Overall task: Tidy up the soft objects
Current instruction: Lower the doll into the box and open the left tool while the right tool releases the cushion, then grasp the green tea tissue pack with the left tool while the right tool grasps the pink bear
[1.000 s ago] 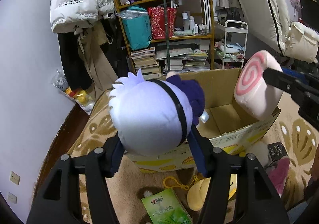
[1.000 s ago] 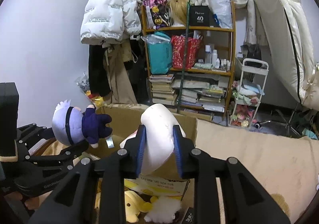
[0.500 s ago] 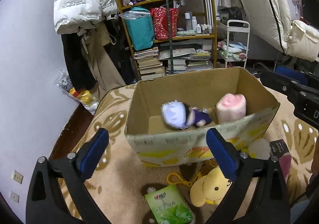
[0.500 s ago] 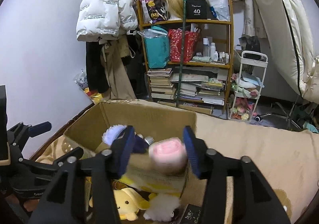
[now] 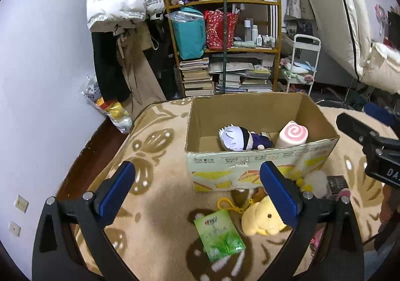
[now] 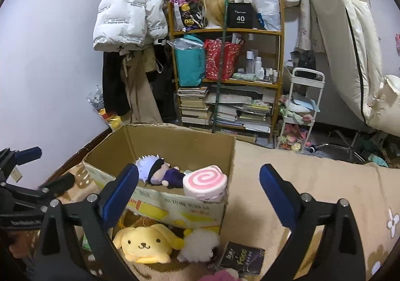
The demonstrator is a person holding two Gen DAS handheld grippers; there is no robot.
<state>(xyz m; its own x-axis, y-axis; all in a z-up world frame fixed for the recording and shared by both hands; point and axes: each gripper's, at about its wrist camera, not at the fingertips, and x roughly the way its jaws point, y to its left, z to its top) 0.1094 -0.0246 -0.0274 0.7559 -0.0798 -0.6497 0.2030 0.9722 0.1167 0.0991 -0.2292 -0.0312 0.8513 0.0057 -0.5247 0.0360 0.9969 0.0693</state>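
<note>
A cardboard box point(image 5: 252, 168) point(image 6: 175, 203) stands on the beige blanket. Inside lie a white-haired doll in purple point(image 5: 240, 139) point(image 6: 157, 172) and a pink swirl roll plush point(image 5: 292, 134) point(image 6: 206, 182). In front of the box lie a yellow dog plush point(image 5: 262, 216) point(image 6: 145, 242) and a white fluffy plush point(image 5: 316, 181) point(image 6: 198, 243). My left gripper point(image 5: 197, 188) is open and empty, in front of the box. My right gripper point(image 6: 198, 189) is open and empty, in front of the box's right end.
A green tissue pack point(image 5: 218, 233) and a black booklet point(image 6: 241, 256) lie on the blanket point(image 5: 155, 181) by the plushes. A pink plush point(image 6: 220, 276) shows at the bottom edge. A bookshelf point(image 5: 225, 48), hanging coats point(image 5: 117, 31) and a white cart point(image 6: 300, 111) stand behind.
Both grippers opened and dropped the doll and the roll plush into the box, then drew back from it. Both toys now lie inside.
</note>
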